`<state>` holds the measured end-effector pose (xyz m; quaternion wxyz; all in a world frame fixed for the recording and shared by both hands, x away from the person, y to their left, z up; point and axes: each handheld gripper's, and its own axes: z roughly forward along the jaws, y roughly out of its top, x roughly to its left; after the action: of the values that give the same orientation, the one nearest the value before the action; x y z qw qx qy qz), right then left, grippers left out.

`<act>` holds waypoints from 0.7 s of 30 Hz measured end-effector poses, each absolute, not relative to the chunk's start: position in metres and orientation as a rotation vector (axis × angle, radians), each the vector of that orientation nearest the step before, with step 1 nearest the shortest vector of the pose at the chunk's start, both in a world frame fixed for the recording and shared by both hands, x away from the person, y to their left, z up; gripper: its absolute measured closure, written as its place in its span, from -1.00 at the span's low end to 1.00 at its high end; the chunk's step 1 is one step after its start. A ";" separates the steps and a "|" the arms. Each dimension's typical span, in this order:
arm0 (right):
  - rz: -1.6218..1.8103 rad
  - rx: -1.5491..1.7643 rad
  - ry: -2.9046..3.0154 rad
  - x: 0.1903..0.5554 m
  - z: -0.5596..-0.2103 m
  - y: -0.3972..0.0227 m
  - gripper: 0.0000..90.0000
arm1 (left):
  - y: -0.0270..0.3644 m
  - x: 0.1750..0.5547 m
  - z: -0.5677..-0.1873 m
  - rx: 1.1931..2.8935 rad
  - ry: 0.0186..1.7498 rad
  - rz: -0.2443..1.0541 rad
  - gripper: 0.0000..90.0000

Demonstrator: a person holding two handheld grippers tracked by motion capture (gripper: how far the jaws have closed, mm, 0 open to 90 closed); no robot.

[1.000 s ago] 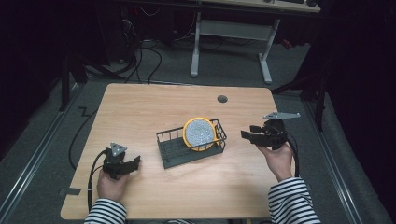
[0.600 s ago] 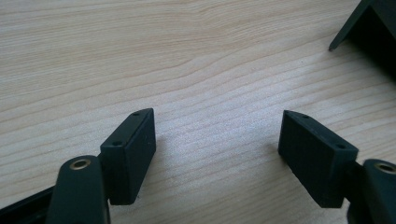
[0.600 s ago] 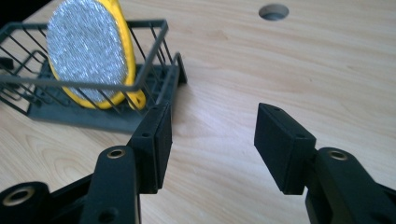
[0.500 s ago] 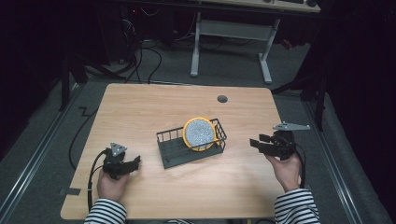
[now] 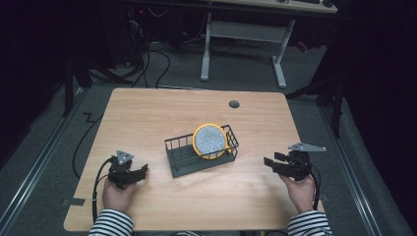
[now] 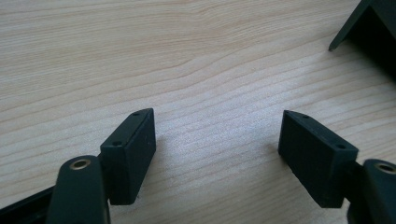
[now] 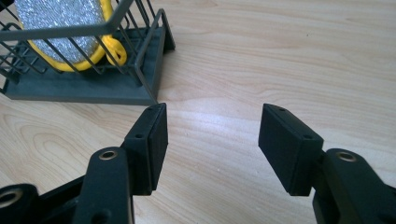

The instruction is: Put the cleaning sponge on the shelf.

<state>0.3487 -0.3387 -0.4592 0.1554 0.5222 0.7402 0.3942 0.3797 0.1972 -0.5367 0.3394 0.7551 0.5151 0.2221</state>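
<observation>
I am keeping the left gripper (image 5: 140, 171) resting wide and empty on the table (image 5: 147, 118), while the right gripper (image 5: 272, 162), its jaws just opening with nothing between them, is sitting near right of the rack (image 5: 183, 160). The yellow-rimmed plate (image 5: 210, 140) is standing on edge in the rack's right end. I am judging that a careless reach could knock the wire and tip the plate out.

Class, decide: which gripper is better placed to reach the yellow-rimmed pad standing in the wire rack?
Probably the right gripper: its open jaws face the rack and the pad; the left gripper faces bare table beside a rack corner.
</observation>
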 end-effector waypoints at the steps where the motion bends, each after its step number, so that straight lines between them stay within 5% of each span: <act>1: 1.131 1.502 2.118 0.348 -0.461 -0.338 -0.05 | 0.197 0.380 -0.537 1.966 1.341 0.579 -0.38; 21: 1.047 1.516 2.133 0.351 -0.502 -0.320 -0.10 | 0.197 0.380 -0.537 1.966 1.341 0.578 -0.38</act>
<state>0.3510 -0.3199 -0.5024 0.1606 0.5310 0.7469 0.3667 0.3797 0.1973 -0.5367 0.3394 0.7552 0.5149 0.2221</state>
